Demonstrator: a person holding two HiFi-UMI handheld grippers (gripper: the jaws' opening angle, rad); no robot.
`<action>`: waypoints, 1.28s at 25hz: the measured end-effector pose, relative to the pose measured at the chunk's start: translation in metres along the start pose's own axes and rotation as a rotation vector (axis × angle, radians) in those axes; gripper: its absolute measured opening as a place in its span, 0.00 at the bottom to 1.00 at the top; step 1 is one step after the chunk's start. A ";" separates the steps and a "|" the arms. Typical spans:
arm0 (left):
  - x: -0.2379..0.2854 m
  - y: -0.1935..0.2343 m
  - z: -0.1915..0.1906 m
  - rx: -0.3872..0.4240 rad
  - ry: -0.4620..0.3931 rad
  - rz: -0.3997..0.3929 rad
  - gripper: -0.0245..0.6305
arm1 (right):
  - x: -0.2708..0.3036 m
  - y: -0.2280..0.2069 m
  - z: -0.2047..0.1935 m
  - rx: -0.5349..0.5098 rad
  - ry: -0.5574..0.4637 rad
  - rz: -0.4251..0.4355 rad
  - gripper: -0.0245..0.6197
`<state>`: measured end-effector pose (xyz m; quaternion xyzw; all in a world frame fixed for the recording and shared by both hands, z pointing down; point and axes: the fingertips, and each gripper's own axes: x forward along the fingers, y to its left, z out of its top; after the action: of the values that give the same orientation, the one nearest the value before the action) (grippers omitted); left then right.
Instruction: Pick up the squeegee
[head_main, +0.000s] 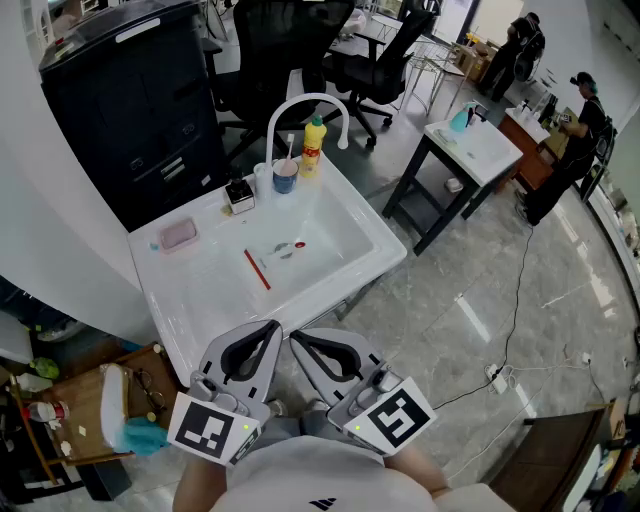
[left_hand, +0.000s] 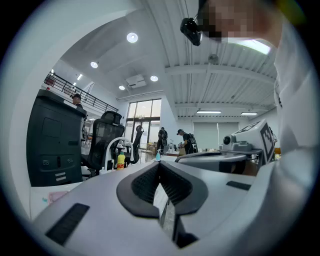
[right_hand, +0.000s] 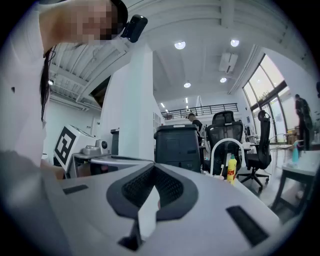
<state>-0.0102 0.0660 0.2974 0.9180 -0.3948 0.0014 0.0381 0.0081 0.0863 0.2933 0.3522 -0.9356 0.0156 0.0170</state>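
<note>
- Thin red bar-shaped squeegee (head_main: 257, 268) (so judged from the task) lies flat on the white moulded sink surface (head_main: 200, 295), mid-way across, towards the sink's near edge.
- Its long axis runs away from that near edge, slightly slanted.
- Left hand-held gripper (head_main: 272, 327) and right hand-held gripper (head_main: 297, 338) hover just off the same edge, both clenched, empty.
- Squeegee lies ahead; left gripper marginally nearer.

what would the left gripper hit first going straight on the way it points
Most likely the sink, at its near rim, right ahead of the left gripper; height is unclear, so it might pass above.
</note>
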 end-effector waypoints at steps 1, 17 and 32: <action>-0.001 0.001 0.001 0.000 -0.001 0.000 0.06 | 0.001 0.001 0.000 0.002 0.002 -0.001 0.05; -0.015 0.018 -0.005 -0.028 0.007 -0.018 0.06 | 0.016 0.011 -0.004 0.027 0.012 -0.040 0.05; -0.012 0.032 -0.013 -0.058 0.006 -0.049 0.06 | 0.022 0.005 -0.015 0.021 0.024 -0.108 0.05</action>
<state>-0.0411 0.0533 0.3126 0.9259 -0.3720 -0.0084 0.0657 -0.0114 0.0756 0.3096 0.4021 -0.9148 0.0288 0.0251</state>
